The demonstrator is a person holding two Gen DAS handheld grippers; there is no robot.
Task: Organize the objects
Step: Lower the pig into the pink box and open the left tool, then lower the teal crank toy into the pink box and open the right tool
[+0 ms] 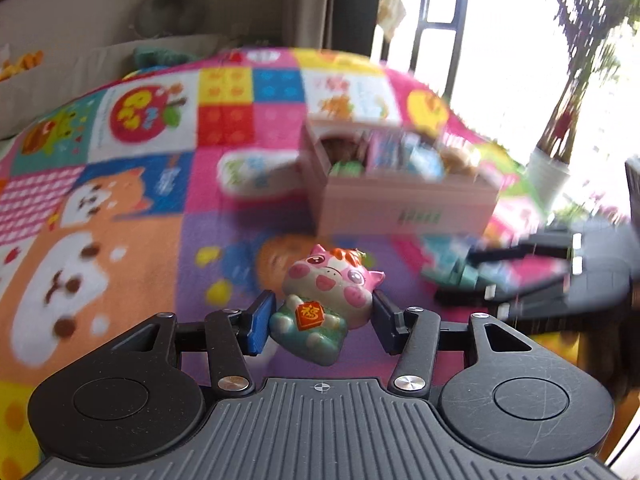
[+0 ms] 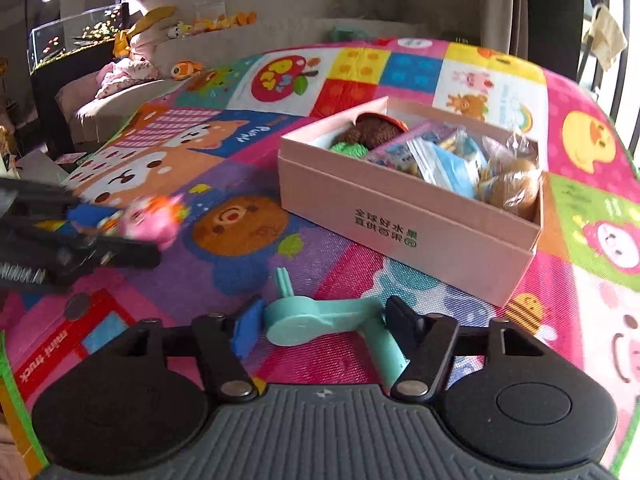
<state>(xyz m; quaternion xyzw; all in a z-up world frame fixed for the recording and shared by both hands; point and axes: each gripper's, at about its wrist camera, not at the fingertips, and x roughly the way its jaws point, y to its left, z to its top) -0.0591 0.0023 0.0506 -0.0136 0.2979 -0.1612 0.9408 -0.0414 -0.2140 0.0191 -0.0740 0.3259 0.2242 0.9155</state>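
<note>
My left gripper is shut on a pink and green pig figurine and holds it above the colourful play mat. My right gripper is shut on a mint-green plastic stand. A pink cardboard box with several toys and packets inside stands on the mat ahead of both grippers; it also shows in the left wrist view. The left gripper with the figurine shows blurred at the left of the right wrist view. The right gripper shows at the right of the left wrist view.
A white and green packet lies on the mat left of the box. A sofa with plush toys and a fish tank stand at the far left. A potted plant and window are at the right.
</note>
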